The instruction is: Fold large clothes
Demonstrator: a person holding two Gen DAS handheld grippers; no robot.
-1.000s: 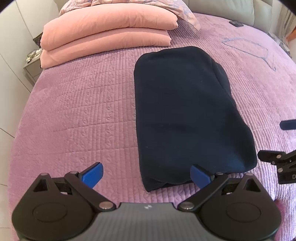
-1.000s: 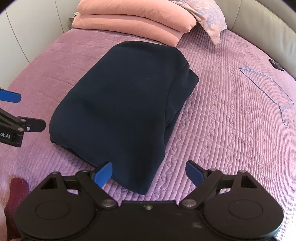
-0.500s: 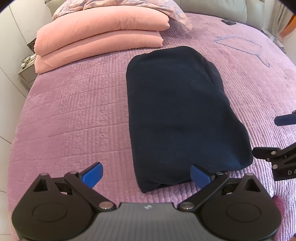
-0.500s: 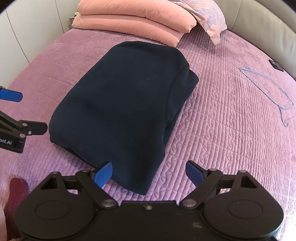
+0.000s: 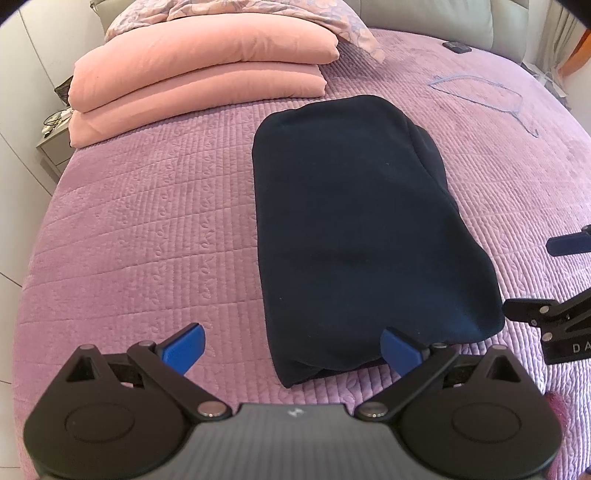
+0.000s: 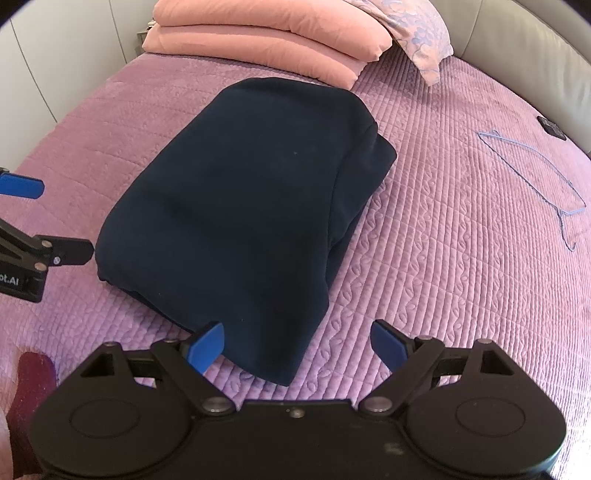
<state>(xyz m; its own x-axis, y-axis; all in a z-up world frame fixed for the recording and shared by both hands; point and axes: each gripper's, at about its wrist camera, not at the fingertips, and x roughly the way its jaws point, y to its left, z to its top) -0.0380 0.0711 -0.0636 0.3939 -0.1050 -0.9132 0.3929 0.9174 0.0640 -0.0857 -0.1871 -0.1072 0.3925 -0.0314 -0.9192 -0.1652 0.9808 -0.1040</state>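
Note:
A dark navy garment [image 5: 362, 229] lies folded into a thick rectangle on the purple quilted bed; it also shows in the right wrist view [image 6: 243, 206]. My left gripper [image 5: 293, 349] is open and empty, hovering just short of the garment's near left corner. My right gripper [image 6: 297, 343] is open and empty at the garment's near right corner. Each gripper shows at the edge of the other's view: the right one [image 5: 554, 291], the left one [image 6: 33, 229].
Two folded pink quilts [image 5: 199, 85] and a floral pillow [image 6: 417, 33] lie at the head of the bed. A thin blue wire hanger [image 6: 535, 177] lies on the bedspread to the right. A small dark object [image 6: 552, 127] sits near the far right edge.
The left gripper has pulled back and shifted a little left, so the garment sits further right and further off in its view. The right gripper has barely moved. Both stay open.

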